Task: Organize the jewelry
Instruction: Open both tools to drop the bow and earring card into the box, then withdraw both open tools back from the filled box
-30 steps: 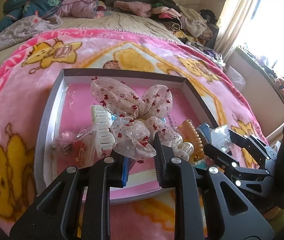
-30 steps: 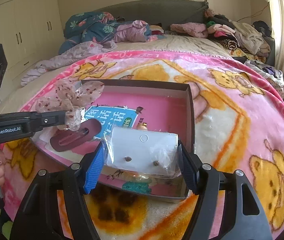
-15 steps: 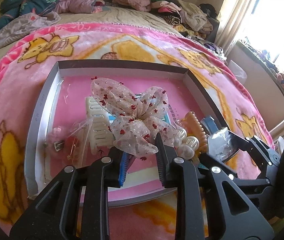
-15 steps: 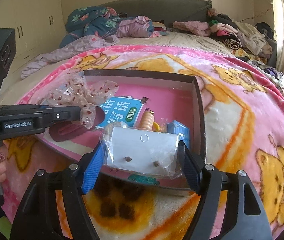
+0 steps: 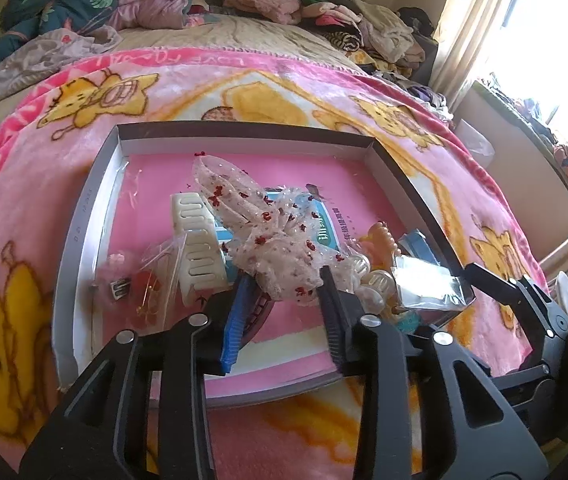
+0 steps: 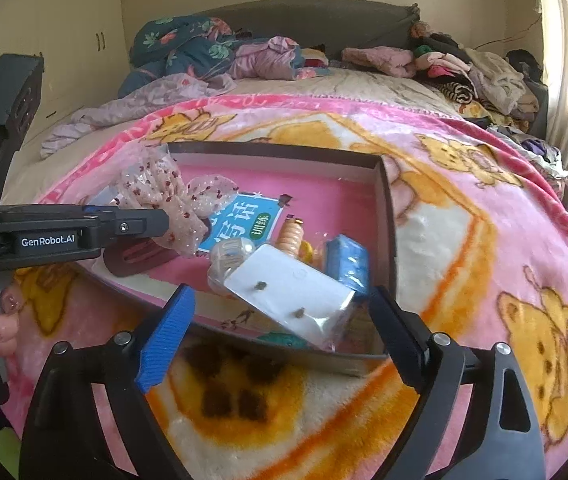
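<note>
left claw (image 5: 286, 294) pinching the floppy sheer red-dotted bow (image 5: 272, 236) at its knot, right claw (image 6: 280, 312) spread, bagged white earring card (image 6: 290, 294) loose, probably slippery

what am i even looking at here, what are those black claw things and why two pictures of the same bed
The black claws are two hand-held grippers, one in each of a person's hands, each with a wide-angle camera looking along its fingers. That gives two views of one moment.

The left gripper is shut on a sheer bow hair tie, holding it over a shallow box on a pink cartoon blanket.

The right gripper is open. An earring card in a clear bag sits tilted between its fingers, in the box's corner, apparently just let go.

Also in the box: a white hair claw, an orange one and a small blue packet.
</note>
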`<control>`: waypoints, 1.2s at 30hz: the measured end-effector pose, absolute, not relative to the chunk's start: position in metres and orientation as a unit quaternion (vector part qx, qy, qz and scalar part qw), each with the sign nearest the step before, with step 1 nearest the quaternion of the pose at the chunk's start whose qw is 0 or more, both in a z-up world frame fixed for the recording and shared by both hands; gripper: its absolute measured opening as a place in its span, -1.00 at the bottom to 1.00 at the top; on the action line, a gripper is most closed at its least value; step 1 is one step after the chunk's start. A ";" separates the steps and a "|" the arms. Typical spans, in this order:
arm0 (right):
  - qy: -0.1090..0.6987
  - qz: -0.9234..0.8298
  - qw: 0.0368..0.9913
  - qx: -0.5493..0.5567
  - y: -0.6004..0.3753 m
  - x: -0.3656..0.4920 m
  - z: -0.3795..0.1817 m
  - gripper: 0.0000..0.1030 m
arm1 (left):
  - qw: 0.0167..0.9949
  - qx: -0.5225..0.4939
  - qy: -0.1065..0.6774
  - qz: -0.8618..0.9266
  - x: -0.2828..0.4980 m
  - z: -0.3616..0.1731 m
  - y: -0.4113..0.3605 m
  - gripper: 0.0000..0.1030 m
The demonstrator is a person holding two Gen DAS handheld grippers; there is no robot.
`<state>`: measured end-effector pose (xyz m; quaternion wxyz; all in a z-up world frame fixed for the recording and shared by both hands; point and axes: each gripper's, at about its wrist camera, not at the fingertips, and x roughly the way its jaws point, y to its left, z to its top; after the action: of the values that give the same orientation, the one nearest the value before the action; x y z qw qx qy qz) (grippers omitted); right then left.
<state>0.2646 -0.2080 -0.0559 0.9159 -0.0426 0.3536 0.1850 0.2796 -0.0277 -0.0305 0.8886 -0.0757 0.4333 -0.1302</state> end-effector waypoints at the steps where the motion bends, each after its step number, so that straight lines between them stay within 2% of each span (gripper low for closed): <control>1: 0.353 0.184 0.916 -0.042 -0.209 0.263 -0.055 0.69 | 0.889 -0.075 0.433 -0.130 0.278 -0.029 -0.028 -0.43; 5: 0.352 0.181 0.917 -0.042 -0.214 0.256 -0.051 0.70 | 0.891 -0.074 0.428 -0.131 0.273 -0.022 -0.028 -0.24; 17: 0.344 0.174 0.922 -0.038 -0.219 0.223 -0.039 0.79 | 0.905 -0.078 0.398 -0.128 0.239 0.009 -0.018 0.15; 27: 0.334 0.166 0.927 -0.033 -0.221 0.193 -0.028 0.86 | 0.912 -0.092 0.384 -0.112 0.192 0.017 0.002 0.77; 36: 0.335 0.167 0.927 -0.028 -0.219 0.170 -0.028 0.87 | 0.913 -0.088 0.386 -0.094 0.150 0.006 0.015 0.78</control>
<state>0.1700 -0.2195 -0.0284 0.9270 -0.0279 0.3347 0.1667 0.1503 0.0153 0.0065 0.9133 -0.0884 0.3863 -0.0943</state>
